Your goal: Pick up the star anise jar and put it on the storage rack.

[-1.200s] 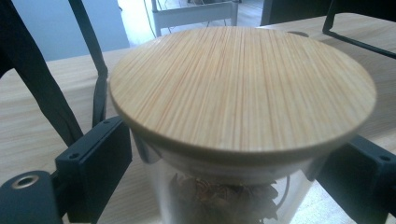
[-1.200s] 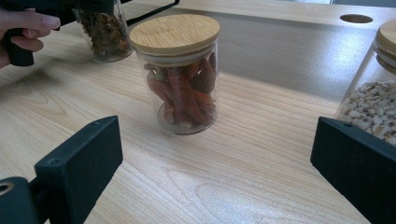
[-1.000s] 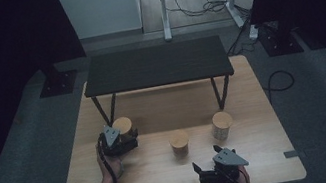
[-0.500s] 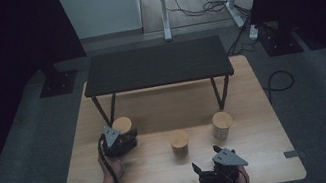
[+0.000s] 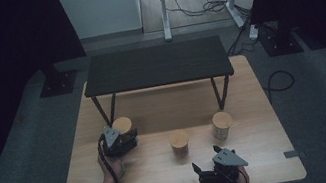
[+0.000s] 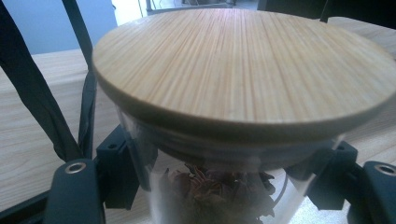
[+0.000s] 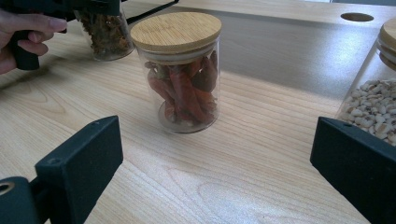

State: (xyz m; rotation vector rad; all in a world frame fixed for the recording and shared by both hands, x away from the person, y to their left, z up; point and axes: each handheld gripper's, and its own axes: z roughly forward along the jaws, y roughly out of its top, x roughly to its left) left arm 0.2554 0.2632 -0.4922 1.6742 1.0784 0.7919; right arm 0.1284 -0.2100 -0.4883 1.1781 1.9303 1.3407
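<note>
- The left gripper (image 5: 126, 139) has just been closing its jaws, and they now pinch the glass jar of dried star anise (image 6: 219, 191) from both sides, just under its lid.
- That jar sits between the left jaws on the wooden tabletop (image 5: 255, 105), near the front left leg of the small black bench (image 5: 156, 65).
- It is a clear, round, straight-walled glass jar with dark brown dried pods inside.
- Its bamboo lid (image 6: 243, 74) is a flat round disc with a fine straight grain, pale tan, a little wider than the glass; it sits closed on the jar.
- No writing can be read on the lid or the glass.
- The right gripper (image 5: 205, 174) rests low at the near edge of the tabletop with its jaws spread wide and nothing between them.
- Ahead of the right jaws, roughly centred between them but well apart, stands a jar of dried red chillies (image 7: 184, 81) with the same kind of bamboo lid; a faint mark on that lid is too dim to read.
- Beside the right-hand jaw in the right gripper view stands a jar of pale beans (image 7: 373, 105), partly cut off by the frame.
- A hand (image 7: 23, 35) grips the left gripper's handle, far off to the upper left of the right jaws.
</note>
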